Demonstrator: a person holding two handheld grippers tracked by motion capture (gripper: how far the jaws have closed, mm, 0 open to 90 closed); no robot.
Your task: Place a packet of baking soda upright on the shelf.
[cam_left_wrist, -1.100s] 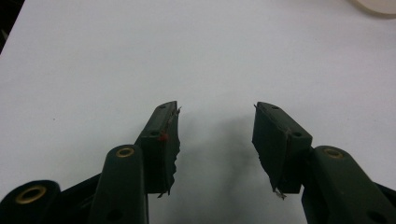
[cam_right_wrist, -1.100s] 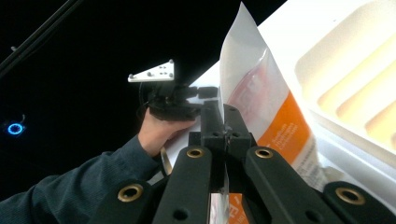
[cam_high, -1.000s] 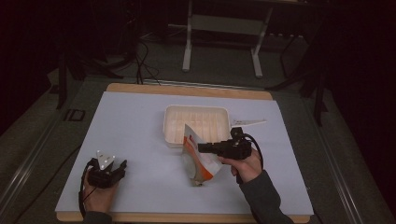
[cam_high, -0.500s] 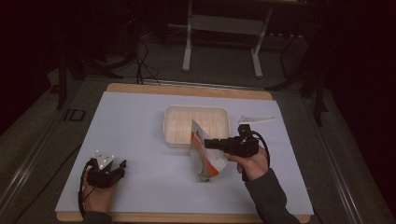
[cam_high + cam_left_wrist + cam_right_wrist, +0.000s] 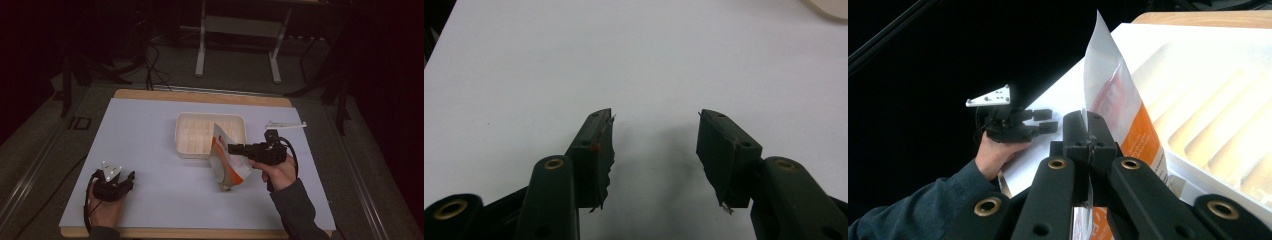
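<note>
On the pale surface [image 5: 150, 135] a white ribbed tray [image 5: 200, 132] sits just past centre, toward twelve o'clock. The right tool [image 5: 235, 148] has its jaws clenched on the side edge of an orange-and-white pouch [image 5: 226, 165], which stands tilted with its bottom corner touching the surface at the tray's near right corner, about five o'clock from it; held by that edge with the top leaning over the rim, it looks poised to be tipped toward the tray. The right gripper view shows the jaws pressed together on the thin film [image 5: 1108, 95]. The left tool [image 5: 120, 181] rests at seven o'clock, well apart, jaws spread wide and gripping nothing, apparently waiting.
</note>
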